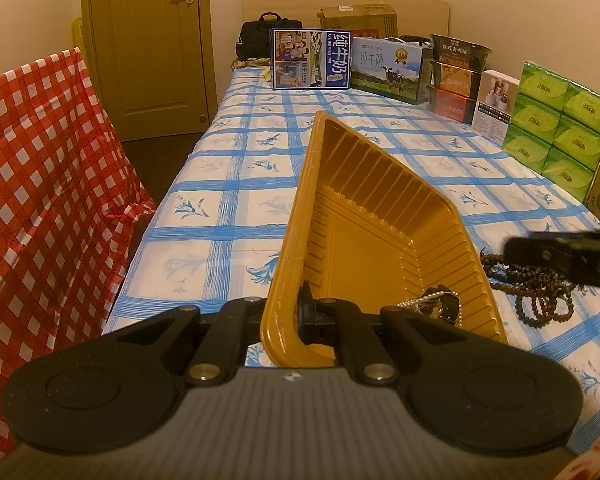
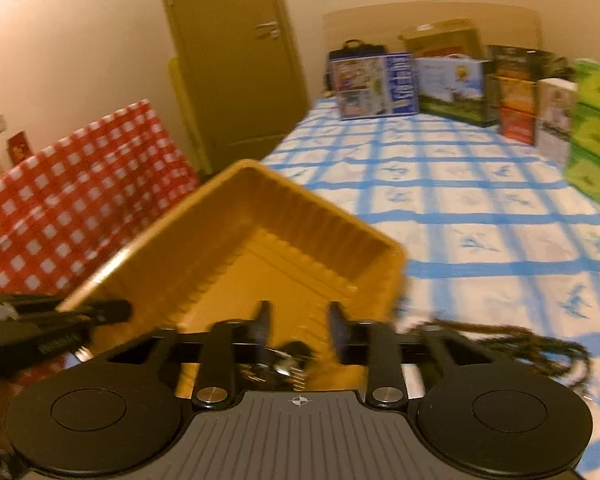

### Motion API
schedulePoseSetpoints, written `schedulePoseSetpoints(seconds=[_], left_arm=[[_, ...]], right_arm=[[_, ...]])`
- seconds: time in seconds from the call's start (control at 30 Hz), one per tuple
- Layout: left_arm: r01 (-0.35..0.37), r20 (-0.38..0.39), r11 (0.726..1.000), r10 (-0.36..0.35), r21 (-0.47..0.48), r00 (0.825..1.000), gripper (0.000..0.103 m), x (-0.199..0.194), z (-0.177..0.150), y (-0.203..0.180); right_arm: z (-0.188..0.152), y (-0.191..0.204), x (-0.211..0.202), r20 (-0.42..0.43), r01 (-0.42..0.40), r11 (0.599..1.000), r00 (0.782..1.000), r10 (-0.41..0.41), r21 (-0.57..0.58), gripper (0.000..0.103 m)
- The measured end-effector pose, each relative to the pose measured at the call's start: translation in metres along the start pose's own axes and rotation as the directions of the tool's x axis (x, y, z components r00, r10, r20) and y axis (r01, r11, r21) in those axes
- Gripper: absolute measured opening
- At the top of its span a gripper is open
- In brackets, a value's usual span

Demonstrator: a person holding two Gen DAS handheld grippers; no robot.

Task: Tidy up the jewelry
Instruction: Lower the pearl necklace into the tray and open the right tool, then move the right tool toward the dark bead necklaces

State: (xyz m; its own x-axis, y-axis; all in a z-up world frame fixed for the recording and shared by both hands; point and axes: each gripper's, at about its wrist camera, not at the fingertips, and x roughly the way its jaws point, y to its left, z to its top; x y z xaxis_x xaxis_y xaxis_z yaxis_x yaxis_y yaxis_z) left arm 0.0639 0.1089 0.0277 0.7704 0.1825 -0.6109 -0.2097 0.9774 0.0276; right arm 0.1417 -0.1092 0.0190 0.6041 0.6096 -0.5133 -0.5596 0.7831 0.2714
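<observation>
Tray (image 1: pixel 380 240) of gold plastic on the checked cloth (image 1: pixel 228 168), left gripper (image 1: pixel 300 320) clamped on its near rim, watch (image 1: pixel 444 306) inside, right gripper (image 2: pixel 298 328) parted above it, beads (image 1: pixel 540 292) just beside the tray.

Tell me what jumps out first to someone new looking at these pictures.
A golden plastic tray fills the middle of the blue-checked tablecloth, its near rim clamped in the left tool. A watch and chain lie in its near corner. Dark beaded strands lie heaped just right of the tray.
</observation>
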Motion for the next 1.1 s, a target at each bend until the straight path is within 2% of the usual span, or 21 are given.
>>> schedulePoseSetpoints(seconds=[0.03,0.2,0.43,0.67,0.93,1.0,1.07,1.1], left_arm=[[0.0,0.0,1.0,0.0,0.0,1.0,0.005,0.0,0.0,-0.001],[0.0,0.0,1.0,0.0,0.001,1.0,0.005,0.0,0.0,0.0],[0.0,0.0,1.0,0.0,0.002,1.0,0.005,0.0,0.0,0.001],[-0.003,0.0,1.0,0.003,0.007,1.0,0.005,0.0,0.0,0.002],[-0.004,-0.002,1.0,0.004,0.012,1.0,0.005,0.0,0.0,0.006],[-0.005,-0.001,1.0,0.005,0.012,1.0,0.005,0.0,0.0,0.005],[-0.005,-0.001,1.0,0.005,0.011,1.0,0.005,0.0,0.0,0.005],[-0.005,-0.001,1.0,0.005,0.012,1.0,0.005,0.0,0.0,0.005]], right_arm=[[-0.004,-0.005,-0.004,0.004,0.022,1.0,1.0,-0.022,0.004,0.046],[-0.035,-0.04,-0.022,-0.038,0.151,0.986,0.988,-0.149,0.07,0.046],[-0.065,-0.081,-0.04,-0.107,0.291,0.947,0.955,-0.278,0.136,0.046],[-0.064,-0.096,-0.036,-0.101,0.309,0.937,0.95,-0.296,0.161,0.046],[-0.058,-0.099,-0.01,-0.124,0.298,0.94,0.952,-0.28,0.163,0.046],[-0.056,-0.1,-0.005,-0.125,0.299,0.939,0.952,-0.28,0.168,0.04],[-0.055,-0.101,0.001,-0.134,0.305,0.937,0.949,-0.285,0.17,0.027],[-0.054,-0.102,0.004,-0.138,0.317,0.934,0.945,-0.296,0.167,0.026]])
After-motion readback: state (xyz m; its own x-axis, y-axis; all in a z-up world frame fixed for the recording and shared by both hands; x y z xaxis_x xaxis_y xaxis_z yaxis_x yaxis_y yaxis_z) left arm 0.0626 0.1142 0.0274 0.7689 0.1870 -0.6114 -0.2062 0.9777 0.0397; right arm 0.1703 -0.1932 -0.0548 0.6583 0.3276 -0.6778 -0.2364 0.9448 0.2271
